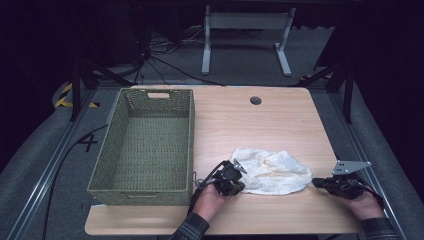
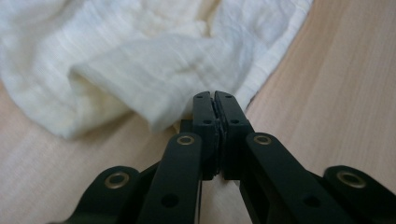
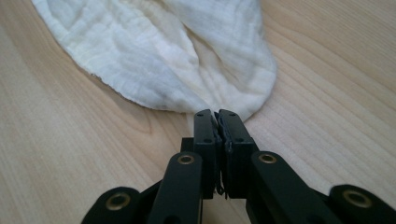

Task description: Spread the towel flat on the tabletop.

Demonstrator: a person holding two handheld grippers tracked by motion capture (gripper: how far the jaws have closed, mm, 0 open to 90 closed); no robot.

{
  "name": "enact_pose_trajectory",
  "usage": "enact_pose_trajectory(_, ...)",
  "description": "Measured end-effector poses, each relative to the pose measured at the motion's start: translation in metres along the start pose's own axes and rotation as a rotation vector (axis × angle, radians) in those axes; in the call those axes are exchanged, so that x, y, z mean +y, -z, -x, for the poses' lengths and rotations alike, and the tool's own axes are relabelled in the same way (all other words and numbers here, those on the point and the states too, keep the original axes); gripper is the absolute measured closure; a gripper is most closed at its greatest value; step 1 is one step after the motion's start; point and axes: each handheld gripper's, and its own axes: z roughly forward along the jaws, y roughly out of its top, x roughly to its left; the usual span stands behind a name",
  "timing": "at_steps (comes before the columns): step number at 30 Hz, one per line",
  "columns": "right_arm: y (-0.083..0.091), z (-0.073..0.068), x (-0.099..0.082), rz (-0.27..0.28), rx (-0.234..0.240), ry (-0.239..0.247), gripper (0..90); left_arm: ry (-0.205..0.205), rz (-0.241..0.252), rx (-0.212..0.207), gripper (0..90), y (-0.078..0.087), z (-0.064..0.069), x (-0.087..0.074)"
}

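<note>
White cloth (image 1: 272, 171) crumpled on desk (image 1: 280, 120) beside basket (image 1: 145, 145); thin, limp, light, so pinch hems, expect sag; left hand-held gripper (image 2: 215, 95) and right hand-held gripper (image 3: 215, 113) each clamped on an edge.

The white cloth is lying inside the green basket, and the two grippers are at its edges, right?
Not quite. The white cloth lies on the wooden table, beside the green basket, not in it; the high view shows this. The left gripper and right gripper are indeed at its edges, jaws shut.
</note>
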Motion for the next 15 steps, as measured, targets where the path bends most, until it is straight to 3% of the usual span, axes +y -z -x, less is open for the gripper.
enact_pose_trajectory(15, 0.011, -0.016, -0.012, -0.017, 0.098, 0.066, 83.9, 0.028, -0.023, 0.016, 89.6, 0.015, 0.013, -0.024)
